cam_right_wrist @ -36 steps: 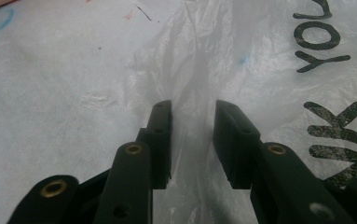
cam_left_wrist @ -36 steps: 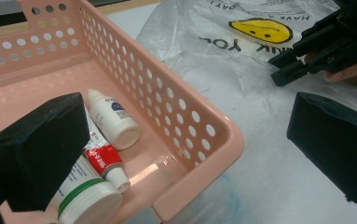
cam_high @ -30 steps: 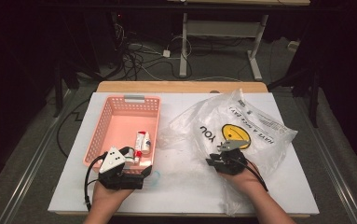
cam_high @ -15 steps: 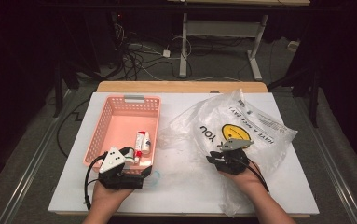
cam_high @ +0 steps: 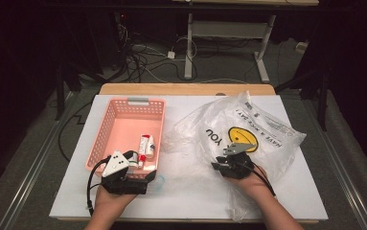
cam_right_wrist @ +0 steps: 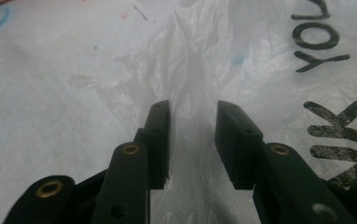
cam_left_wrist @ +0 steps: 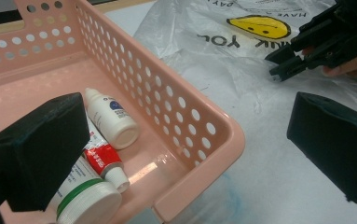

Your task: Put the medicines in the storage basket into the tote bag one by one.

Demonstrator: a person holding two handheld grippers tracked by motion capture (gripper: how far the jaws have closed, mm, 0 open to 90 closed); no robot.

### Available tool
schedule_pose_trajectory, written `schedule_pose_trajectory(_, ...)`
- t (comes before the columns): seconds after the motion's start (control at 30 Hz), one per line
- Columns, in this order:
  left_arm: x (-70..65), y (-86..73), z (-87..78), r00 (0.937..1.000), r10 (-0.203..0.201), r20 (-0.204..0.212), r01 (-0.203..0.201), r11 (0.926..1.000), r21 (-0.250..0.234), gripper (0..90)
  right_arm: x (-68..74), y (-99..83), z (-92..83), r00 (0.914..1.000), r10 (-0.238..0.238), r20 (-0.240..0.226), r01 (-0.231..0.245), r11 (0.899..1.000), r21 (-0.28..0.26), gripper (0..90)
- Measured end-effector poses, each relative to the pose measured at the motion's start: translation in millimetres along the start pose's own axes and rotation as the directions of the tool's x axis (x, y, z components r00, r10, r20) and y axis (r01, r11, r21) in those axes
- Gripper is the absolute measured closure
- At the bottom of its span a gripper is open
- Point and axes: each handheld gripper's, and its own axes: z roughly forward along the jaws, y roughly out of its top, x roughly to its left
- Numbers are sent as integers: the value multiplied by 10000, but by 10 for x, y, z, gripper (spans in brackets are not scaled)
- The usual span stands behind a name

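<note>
**A:** Your right gripper is resting on the bag, a thin, crinkled clear plastic one printed with a yellow smiley and black lettering, spread over the right half of the white table. Its jaws have just been opening; a raised fold of film is standing between them, and the pads are not pressing on it.

**B:** And your left gripper is hovering wide open at the near corner of the basket, gripping nothing. That basket is pink moulded plastic, rectangular, with perforated walls.

**A:** Your left gripper view is showing the contents far better: a white bottle, a red-and-white tube and a green-banded white cap, lying close together on the smooth floor.

**B:** Your right gripper view is giving the wrinkles of the film and faint marks on the tabletop.
</note>
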Motion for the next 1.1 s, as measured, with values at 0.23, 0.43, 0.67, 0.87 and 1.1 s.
schedule_pose_trajectory(0.23,-8,-3,4,10000,-38,14,38,10000,-5,0,-18,-18,-5,9999,31,150,-30,10000,-17,848)
schedule_pose_trajectory(0.43,-12,2,3,9999,-136,36,137,9999,-41,0,-67,-13,-94,9991,379,-199,-391,9970,-661,900)
schedule_pose_trajectory(0.67,-17,9,2,9998,-190,58,190,9998,-85,0,-87,24,-261,9990,428,-149,-448,9823,-1818,900)
schedule_pose_trajectory(0.87,2,3,-9,9997,-225,-23,225,9997,-33,0,-103,56,-393,9988,497,-21,-487,9690,-2422,900)
schedule_pose_trajectory(1.1,25,2,-16,9996,-257,-94,257,9997,-43,0,-139,78,-528,9981,596,158,-521,9520,-3017,900)
